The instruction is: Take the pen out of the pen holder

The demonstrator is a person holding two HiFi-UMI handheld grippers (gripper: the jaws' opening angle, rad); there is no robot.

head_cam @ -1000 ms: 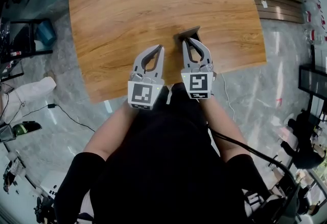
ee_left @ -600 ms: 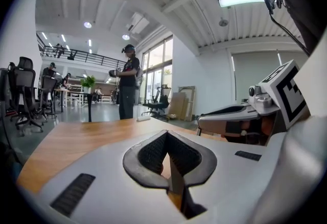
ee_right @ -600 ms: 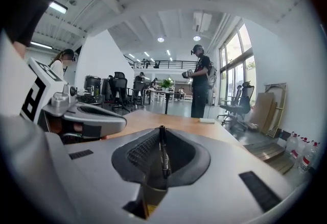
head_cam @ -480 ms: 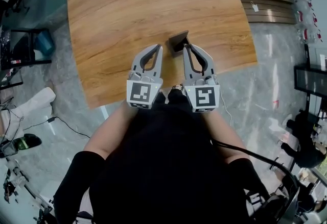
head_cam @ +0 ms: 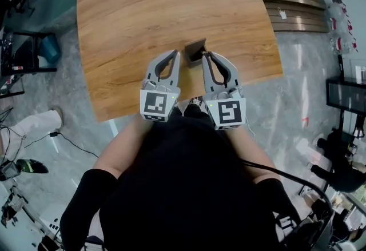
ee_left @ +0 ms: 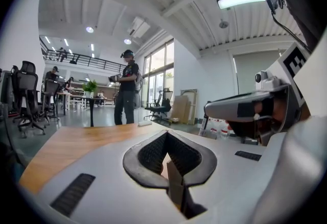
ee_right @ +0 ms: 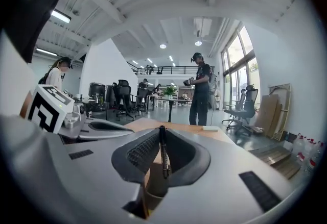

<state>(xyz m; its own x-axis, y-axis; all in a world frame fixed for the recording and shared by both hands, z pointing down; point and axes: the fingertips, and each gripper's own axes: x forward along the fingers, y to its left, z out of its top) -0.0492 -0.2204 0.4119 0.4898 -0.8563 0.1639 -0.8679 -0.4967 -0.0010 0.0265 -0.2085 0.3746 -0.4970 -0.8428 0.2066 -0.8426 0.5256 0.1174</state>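
Table (head_cam: 143,10): warm brown wood, long straight grain, smooth top, rounded corners.
Holder (head_cam: 195,48): small dark box shape from above, standing on the table toward its near edge. In the right gripper view it shows a flat tan wall, matte.
Pen (ee_right: 163,154): thin dark rod, upright, with a finely ribbed band near its lower end.
Right gripper (head_cam: 206,55): grey plastic shell and black ribbed pads. I read it as clenched on the pen, with the pads meeting on the pen's upper end and the rest hanging down through the loop of the jaws.
Pen vs holder: the lower end shows against the holder's tan wall, right at its opening. I cannot tell whether the end is inside or clear of it.
Left gripper (head_cam: 174,55): same grey shell and ribbed pads. The pads are pressed together at the tip with nothing held between them, and a grey-brown sliver of the holder shows through the loop.
Placing: the holder sits just beyond both tips, with the left gripper just left of it and the right gripper at its near right corner. The grippers lie side by side, close but apart.
Floor (head_cam: 286,90): grey stone, glossy and veined.
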